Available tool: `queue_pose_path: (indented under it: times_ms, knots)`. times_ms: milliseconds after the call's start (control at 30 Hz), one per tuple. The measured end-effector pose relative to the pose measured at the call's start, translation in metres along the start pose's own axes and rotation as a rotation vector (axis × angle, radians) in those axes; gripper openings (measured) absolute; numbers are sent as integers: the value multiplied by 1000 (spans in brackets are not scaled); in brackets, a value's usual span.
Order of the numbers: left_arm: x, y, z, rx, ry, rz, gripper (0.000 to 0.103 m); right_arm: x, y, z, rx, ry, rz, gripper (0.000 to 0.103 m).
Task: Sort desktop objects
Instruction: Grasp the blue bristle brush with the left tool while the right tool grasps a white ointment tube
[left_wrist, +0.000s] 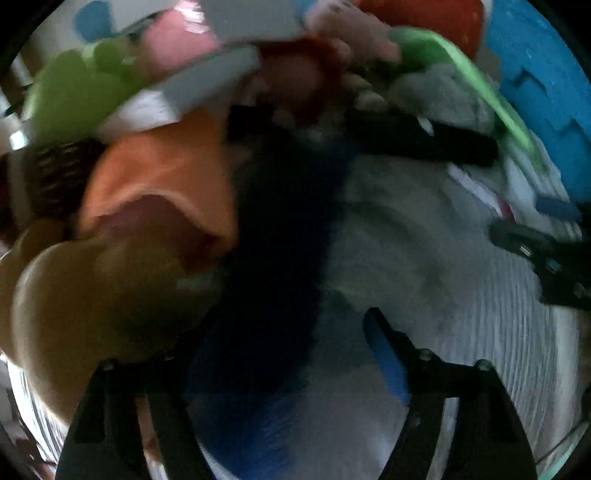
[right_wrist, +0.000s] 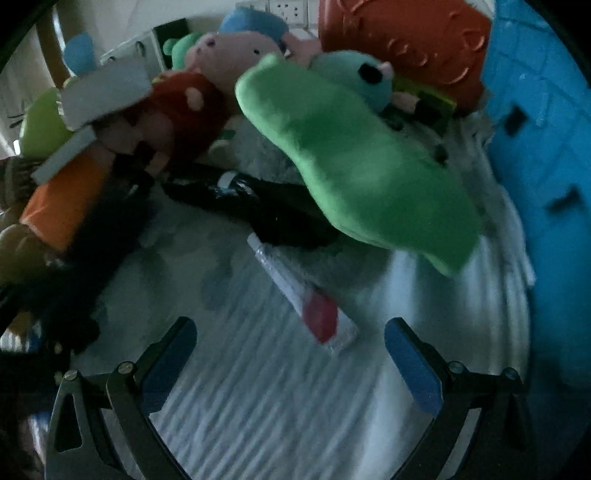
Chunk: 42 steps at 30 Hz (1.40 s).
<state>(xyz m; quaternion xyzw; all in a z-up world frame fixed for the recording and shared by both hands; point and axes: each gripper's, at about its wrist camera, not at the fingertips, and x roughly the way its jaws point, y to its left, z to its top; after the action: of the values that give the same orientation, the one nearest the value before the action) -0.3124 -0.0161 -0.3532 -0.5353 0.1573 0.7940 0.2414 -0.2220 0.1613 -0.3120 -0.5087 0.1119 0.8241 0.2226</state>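
Right wrist: right gripper (right_wrist: 290, 354) tilted down (blurred), seemingly agape

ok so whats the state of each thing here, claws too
right claw: open, empty
left claw: jaws apart, too blurred to tell if it grips
white tube: lying flat on the striped cloth
green plush: lying on the toy pile
black object: lying flat

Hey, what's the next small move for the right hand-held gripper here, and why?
Probably ease the right hand-held gripper forward and down over the white tube. Its jaws stand open and empty, the tube lies flat on the pale ribbed cloth just ahead of the fingertips, and nothing covers its near end.
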Motion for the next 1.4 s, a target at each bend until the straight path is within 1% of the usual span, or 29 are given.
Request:
queue_pose_path:
  times_ms: [33, 67, 133, 167, 233, 267, 300, 333, 367, 400, 433, 467, 533, 600, 667, 700, 767, 833, 933, 1067, 1100, 1200, 1300, 1333, 1400]
  knots:
    - [1, 0, 0, -26, -15, -34, 68, 7, 0, 1, -3, 7, 2, 103]
    - [2, 2, 1, -42, -11, -56, 67, 14, 0, 3, -4, 15, 6, 103]
    - [4, 6, 6, -66, -18, -56, 67, 24, 0, 5, -1, 23, 17, 103]
    - [5, 9, 9, -71, -24, -55, 66, 25, 2, 6, -14, 3, 1, 103]
    - [6, 13, 16, -88, -27, -49, 56, 27, 5, 7, -28, -6, -18, 103]
    - [6, 15, 18, -102, -25, -49, 46, 26, 5, 7, -23, -9, -23, 101]
    - [5, 16, 19, -115, -20, -51, 39, 25, 6, 6, -15, -12, -33, 99]
    - [3, 18, 19, -133, -14, -60, 36, 21, 6, 4, -10, -15, -37, 87]
    - [2, 17, 18, -142, -10, -69, 32, 16, 7, 3, -7, -20, -37, 64]
    - [1, 15, 16, -145, -2, -78, 29, 11, 7, 1, -7, -22, -37, 51]
    - [-2, 12, 14, -144, 6, -91, 28, 7, 8, 0, -4, -13, -32, 31]
    - [-5, 6, 10, -136, 10, -107, 27, 4, 9, -1, -2, 1, -23, 25]
    - [-8, -6, 7, -98, 4, -100, 27, 0, 10, -3, -5, 12, 19, 25]
    - [-7, -14, 6, -65, -4, -63, 27, -1, 14, -4, -28, 11, 4, 26]
    - [-7, -13, 7, -69, -26, -63, 27, -1, 17, -2, -30, 3, 12, 32]
    - [-7, -12, 7, -72, -35, -63, 27, -1, 19, -1, -39, -7, 5, 34]
    - [-8, -10, 7, -77, -42, -63, 24, -1, 22, -1, -50, -29, -18, 29]
    - [-13, -10, 4, -81, -53, -64, 22, -4, 24, -2, -38, -25, -16, 19]
    - [-32, -11, 1, -83, -91, -73, 22, -12, 25, -10, -32, -17, 5, 18]
    - [-71, -15, -1, -66, -178, -74, 21, -42, 26, -18, -32, -60, 15, 18]
    - [-74, -13, 9, -66, -191, -80, 21, -52, 26, -18, -28, -76, 17, 18]
    - [-103, -6, 13, -66, -249, -97, 21, -86, 28, -20, -31, -140, 11, 18]
    - [-134, 1, 11, -60, -304, -104, 20, -116, 44, -11, -34, -207, 11, 18]
    - [-133, -6, 14, -60, -315, -107, 20, -124, 45, -7, -36, -227, 8, 19]
    - [-155, -5, 15, -52, -354, -114, 20, -147, 52, -10, -39, -272, 1, 19]
